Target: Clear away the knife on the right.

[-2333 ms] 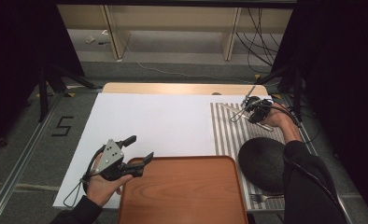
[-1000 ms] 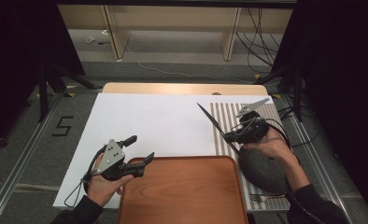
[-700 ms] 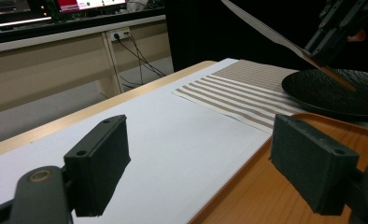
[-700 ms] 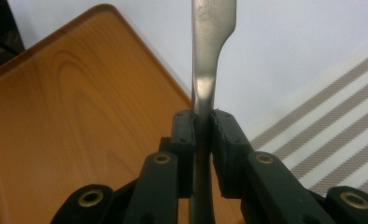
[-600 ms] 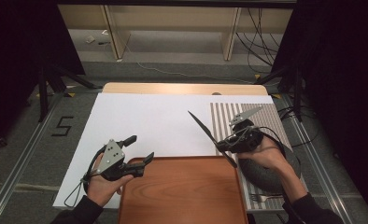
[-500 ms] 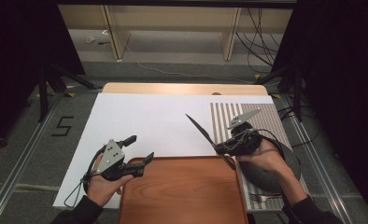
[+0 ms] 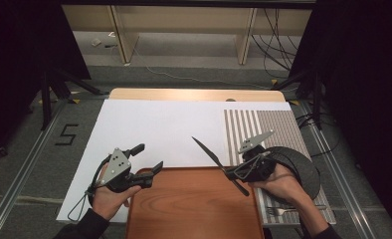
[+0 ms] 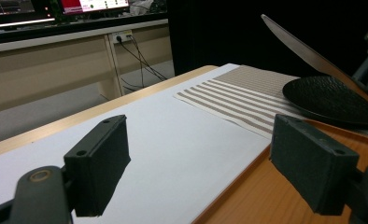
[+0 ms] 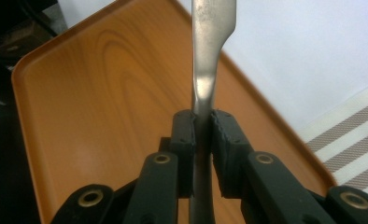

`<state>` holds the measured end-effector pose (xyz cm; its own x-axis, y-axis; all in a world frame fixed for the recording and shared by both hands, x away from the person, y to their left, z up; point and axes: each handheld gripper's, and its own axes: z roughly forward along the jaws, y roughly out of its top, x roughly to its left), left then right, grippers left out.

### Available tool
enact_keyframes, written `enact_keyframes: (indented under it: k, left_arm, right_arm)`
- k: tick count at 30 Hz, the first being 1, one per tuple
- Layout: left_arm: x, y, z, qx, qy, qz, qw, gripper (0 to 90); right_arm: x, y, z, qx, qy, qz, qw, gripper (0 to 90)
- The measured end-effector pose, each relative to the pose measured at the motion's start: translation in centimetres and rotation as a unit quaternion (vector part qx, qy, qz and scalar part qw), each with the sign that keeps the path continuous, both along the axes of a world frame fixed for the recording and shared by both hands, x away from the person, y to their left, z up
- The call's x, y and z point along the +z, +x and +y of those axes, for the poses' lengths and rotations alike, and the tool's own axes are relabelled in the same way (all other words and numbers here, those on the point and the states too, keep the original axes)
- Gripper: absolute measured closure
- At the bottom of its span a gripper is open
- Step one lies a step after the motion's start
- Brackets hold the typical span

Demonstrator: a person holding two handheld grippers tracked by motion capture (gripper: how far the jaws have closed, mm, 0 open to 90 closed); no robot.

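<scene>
A metal table knife (image 7: 218, 162) is clamped by its handle in my right gripper (image 7: 232, 174), blade tilted up and pointing toward the far left. In the right gripper view the pads press both sides of the knife (image 9: 210, 56) above the wooden tray (image 9: 102, 93). This gripper hovers over the tray's (image 7: 184, 214) right edge, beside the black plate (image 7: 301, 162). My left gripper (image 7: 150, 156) rests at the tray's near left corner, jaws wide apart with nothing between them; in the left gripper view it (image 8: 205, 172) looks across the white sheet toward the knife (image 8: 303, 51).
A striped placemat (image 7: 263, 124) lies on the right under the black plate, with a fork (image 7: 283, 210) on its near end. A white sheet (image 7: 159, 124) covers the middle of the table. Cables and shelf legs stand on the floor beyond the far edge.
My right gripper has carried the knife leftward and nearer, from over the placemat to the tray's right edge. The left gripper has stayed in place.
</scene>
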<state>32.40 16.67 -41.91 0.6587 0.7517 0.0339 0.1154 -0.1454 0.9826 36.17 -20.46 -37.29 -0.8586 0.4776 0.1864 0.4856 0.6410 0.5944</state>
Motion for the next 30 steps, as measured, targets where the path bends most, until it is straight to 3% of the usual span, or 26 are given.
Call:
enact_keyframes:
  k: [17, 30]
  left_arm:
    - [0.2, 0.0, 0.4, 0.005, -0.019, -0.008, 0.9998, 18.9]
    - [0.2, -0.1, 0.3, 0.006, -0.016, -0.007, 0.9998, 18.9]
  right_arm:
    - [-1.4, -3.4, 0.6, 0.012, -0.003, 0.025, 0.9996, 80.2]
    - [-3.5, -4.5, 0.9, 0.012, -0.032, 0.057, 0.9978, 80.2]
